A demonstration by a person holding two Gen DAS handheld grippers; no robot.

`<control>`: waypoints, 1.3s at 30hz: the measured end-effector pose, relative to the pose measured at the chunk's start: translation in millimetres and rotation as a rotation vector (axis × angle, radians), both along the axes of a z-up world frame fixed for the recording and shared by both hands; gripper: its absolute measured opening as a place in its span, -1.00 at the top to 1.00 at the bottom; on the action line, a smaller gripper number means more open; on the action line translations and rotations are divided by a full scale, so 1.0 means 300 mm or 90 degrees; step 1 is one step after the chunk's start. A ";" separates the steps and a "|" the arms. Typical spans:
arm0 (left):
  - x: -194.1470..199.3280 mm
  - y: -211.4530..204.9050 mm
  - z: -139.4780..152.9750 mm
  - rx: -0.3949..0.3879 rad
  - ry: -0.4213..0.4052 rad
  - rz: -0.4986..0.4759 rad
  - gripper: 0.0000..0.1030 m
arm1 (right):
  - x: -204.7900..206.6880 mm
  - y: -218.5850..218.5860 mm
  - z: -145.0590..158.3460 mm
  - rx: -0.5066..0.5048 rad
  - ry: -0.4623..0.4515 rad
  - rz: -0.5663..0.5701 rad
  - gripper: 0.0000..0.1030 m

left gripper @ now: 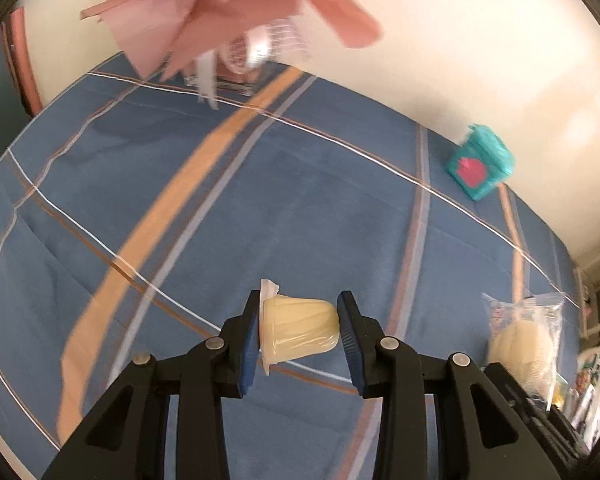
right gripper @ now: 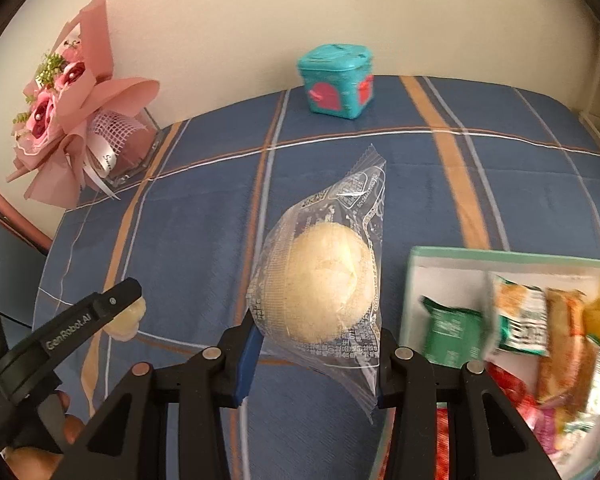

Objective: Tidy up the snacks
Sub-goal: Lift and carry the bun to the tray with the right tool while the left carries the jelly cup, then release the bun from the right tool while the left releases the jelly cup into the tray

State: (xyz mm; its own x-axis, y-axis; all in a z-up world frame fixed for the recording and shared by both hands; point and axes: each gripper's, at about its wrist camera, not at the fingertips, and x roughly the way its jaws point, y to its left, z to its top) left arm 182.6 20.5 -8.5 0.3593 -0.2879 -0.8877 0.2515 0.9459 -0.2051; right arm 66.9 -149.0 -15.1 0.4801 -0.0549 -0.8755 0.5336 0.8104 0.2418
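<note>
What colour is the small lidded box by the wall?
Teal small lidded box with pink-red shapes, clearest in the right wrist view.

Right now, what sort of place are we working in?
Probably a home, not a lab: a table under a blue plaid tablecloth against a plain wall, with a pink wrapped bouquet and a teal tin as decor, plus a box of mixed snacks.

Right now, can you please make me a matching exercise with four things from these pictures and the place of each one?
Things:
1. jelly cup
2. wrapped bun
3. teal tin
4. snack packets

Places:
A. in the green-rimmed box
B. between the right gripper jaws
C. far edge of the table, by the wall
D. between the left gripper jaws

Pairs: 1-D, 2-B, 3-C, 4-A
</note>
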 end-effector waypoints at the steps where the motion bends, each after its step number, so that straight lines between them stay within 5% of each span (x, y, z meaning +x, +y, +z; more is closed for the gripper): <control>1: -0.020 -0.016 0.007 -0.005 0.001 -0.008 0.26 | -0.020 -0.006 0.004 -0.002 0.002 -0.003 0.12; 15: -0.312 -0.320 0.091 -0.061 0.002 -0.176 0.26 | -0.405 -0.258 0.046 -0.010 -0.006 -0.118 0.12; 27: -0.445 -0.558 0.022 -0.045 0.004 -0.287 0.26 | -0.489 -0.402 -0.036 0.019 0.022 -0.164 0.11; 39: -0.495 -0.635 -0.027 -0.050 0.046 -0.325 0.26 | -0.521 -0.430 -0.055 0.029 0.032 -0.170 0.11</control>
State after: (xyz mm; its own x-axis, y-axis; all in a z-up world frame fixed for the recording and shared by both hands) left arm 34.2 -170.0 -16.7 0.0938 -0.4776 -0.8735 0.6594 0.6872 -0.3049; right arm -89.4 -278.0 -31.5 0.4099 -0.1330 -0.9024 0.7389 0.6285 0.2430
